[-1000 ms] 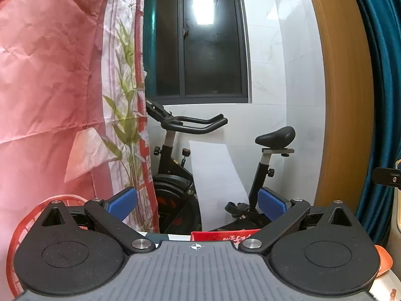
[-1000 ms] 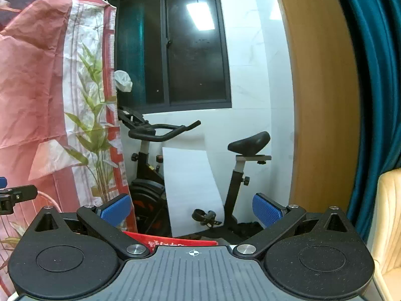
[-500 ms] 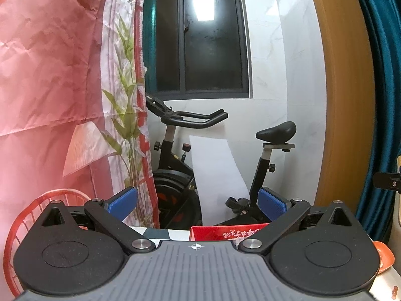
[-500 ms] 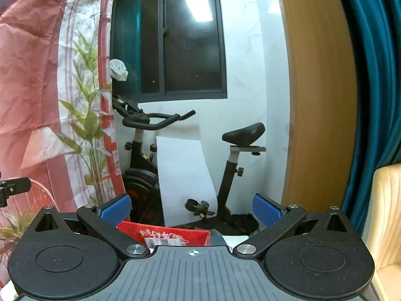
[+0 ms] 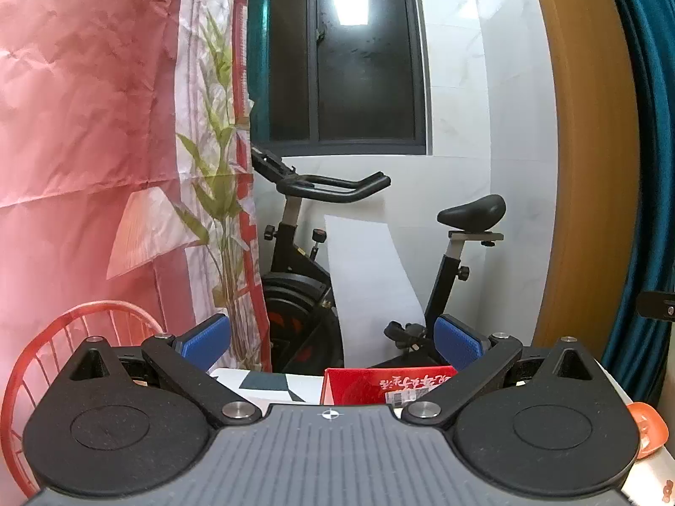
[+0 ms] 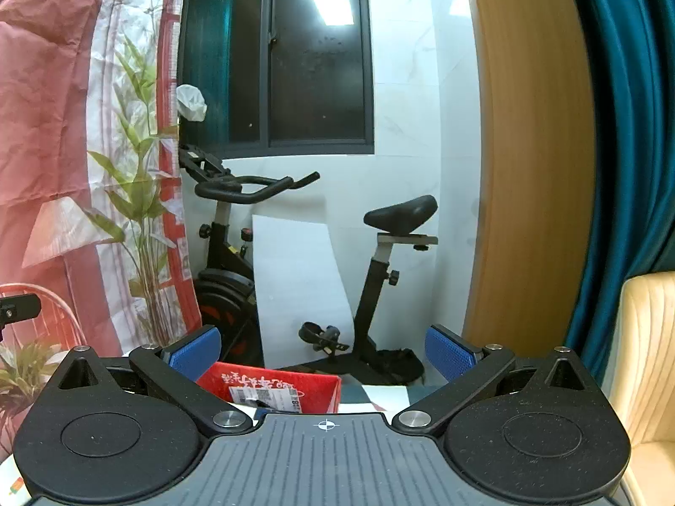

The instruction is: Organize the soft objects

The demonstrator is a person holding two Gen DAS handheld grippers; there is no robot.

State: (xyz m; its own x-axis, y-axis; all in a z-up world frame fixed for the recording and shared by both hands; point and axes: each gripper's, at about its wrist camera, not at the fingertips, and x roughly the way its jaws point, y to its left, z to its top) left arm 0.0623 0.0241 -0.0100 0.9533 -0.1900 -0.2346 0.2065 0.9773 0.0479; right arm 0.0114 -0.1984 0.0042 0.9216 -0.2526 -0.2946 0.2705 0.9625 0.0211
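Right, both the left gripper [image 5: 333,343] and right gripper [image 6: 322,350] hang with jaws wide apart, empty, above the red box [image 6: 274,386] before the exercise bike [image 6: 295,253].

A red box [image 5: 382,386] with pale printed characters and a white barcode label sat low in the frame centre of the left wrist view, its top edge alone showing. In the right wrist view it [image 6: 274,386] lay lower left of centre, open-topped.
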